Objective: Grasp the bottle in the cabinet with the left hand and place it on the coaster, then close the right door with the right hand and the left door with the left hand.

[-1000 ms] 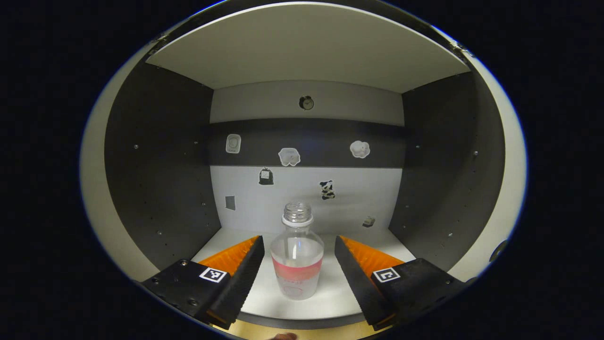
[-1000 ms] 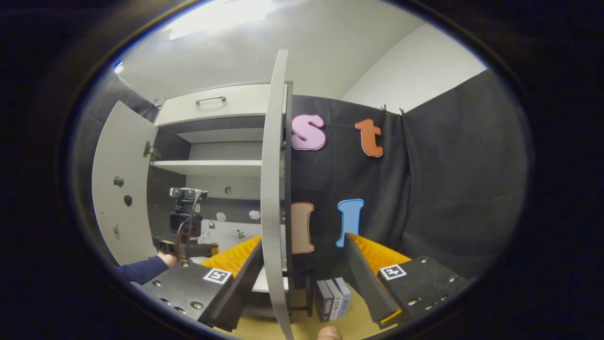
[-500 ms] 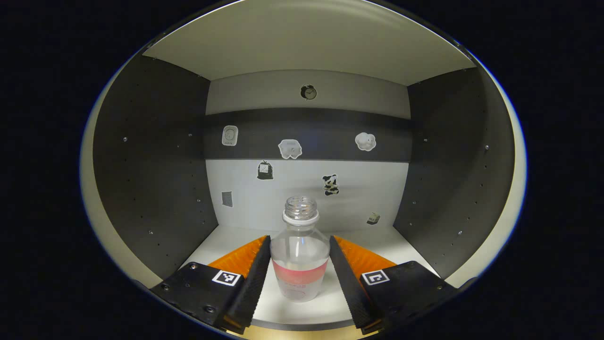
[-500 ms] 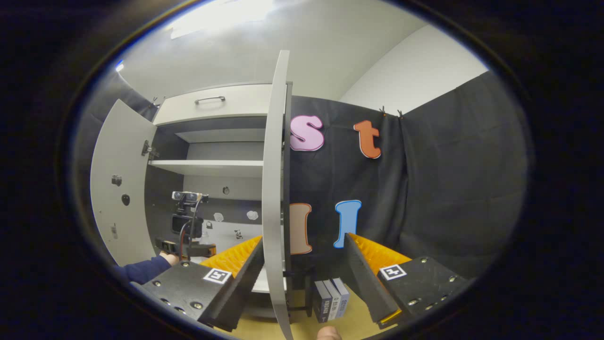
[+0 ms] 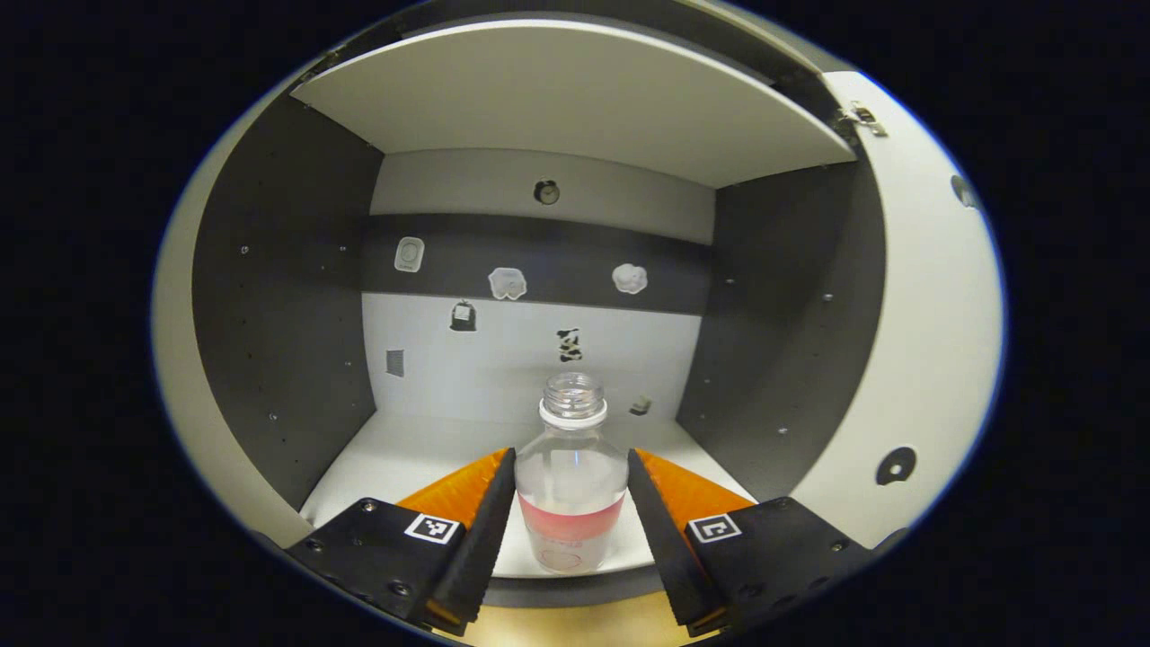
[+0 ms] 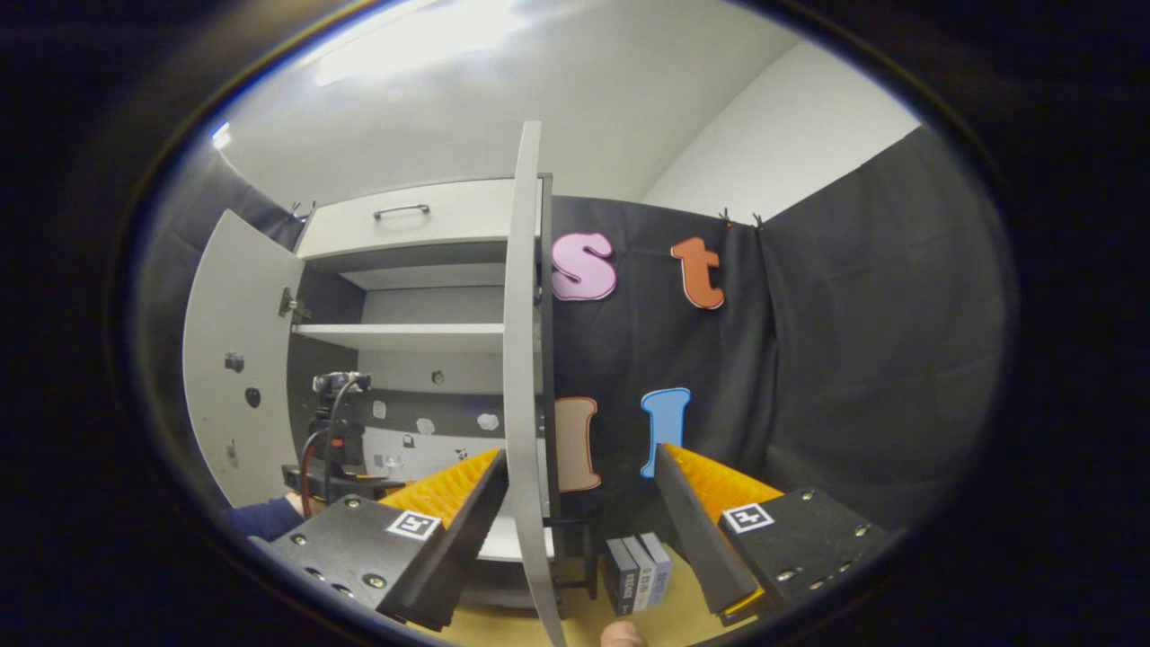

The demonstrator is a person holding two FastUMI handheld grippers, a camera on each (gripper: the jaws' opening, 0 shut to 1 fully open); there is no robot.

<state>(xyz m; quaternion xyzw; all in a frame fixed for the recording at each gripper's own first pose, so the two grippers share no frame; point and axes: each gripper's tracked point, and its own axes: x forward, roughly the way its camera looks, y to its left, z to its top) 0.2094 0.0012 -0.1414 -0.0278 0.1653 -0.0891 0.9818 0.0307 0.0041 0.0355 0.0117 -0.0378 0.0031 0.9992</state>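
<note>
Grasp step: the left gripper (image 5: 571, 503) pinches the clear, red-banded plastic bottle (image 5: 571, 485), which needs lifting out toward the coaster, while the right gripper (image 6: 579, 503) waits spread.

We see a clear bottle (image 5: 571, 485) with a white neck ring and a pink band. The cabinet (image 5: 278, 296) has dark grey side walls, a white shelf (image 5: 575, 99), pale doors (image 6: 524, 359) and a grey-banded back dotted with small stickers (image 5: 508, 283).

Small stickers (image 5: 508, 283) on cabinet back (too tiny to identify), bottle (image 5: 571, 490) sides behind fingers.
</note>
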